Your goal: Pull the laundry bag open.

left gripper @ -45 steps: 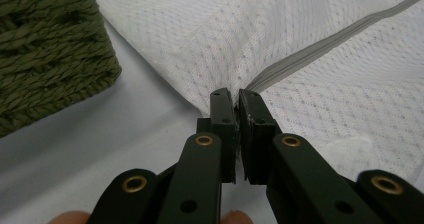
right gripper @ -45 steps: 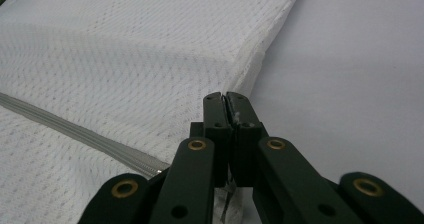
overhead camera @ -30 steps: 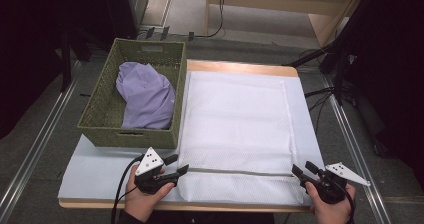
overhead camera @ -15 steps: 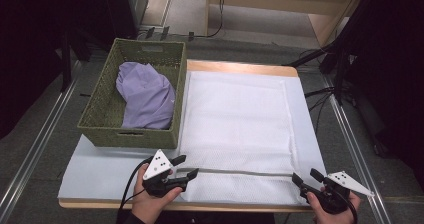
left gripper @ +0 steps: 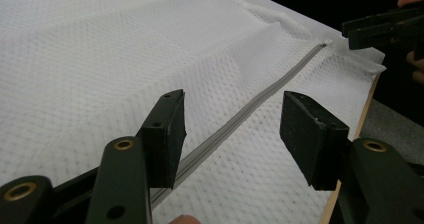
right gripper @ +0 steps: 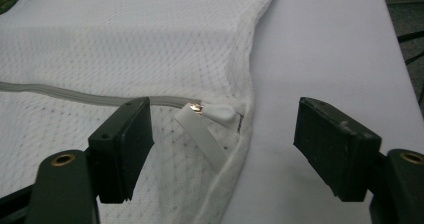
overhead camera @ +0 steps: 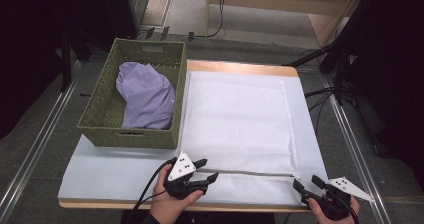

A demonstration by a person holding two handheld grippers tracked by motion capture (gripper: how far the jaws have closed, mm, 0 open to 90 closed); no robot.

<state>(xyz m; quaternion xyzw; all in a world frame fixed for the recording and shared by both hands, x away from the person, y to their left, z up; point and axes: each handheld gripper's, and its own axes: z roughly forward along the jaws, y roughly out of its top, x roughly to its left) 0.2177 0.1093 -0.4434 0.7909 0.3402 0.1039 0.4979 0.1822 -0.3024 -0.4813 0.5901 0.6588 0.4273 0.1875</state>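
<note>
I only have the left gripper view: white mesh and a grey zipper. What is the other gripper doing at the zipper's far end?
Observer: The right gripper has just been opening. The white zipper pull lies between its fingers, untouched.
Operator: Anything else on the table?
Observer: The high view shows a green woven basket left of the mesh bag, with a purple cloth inside.
</note>
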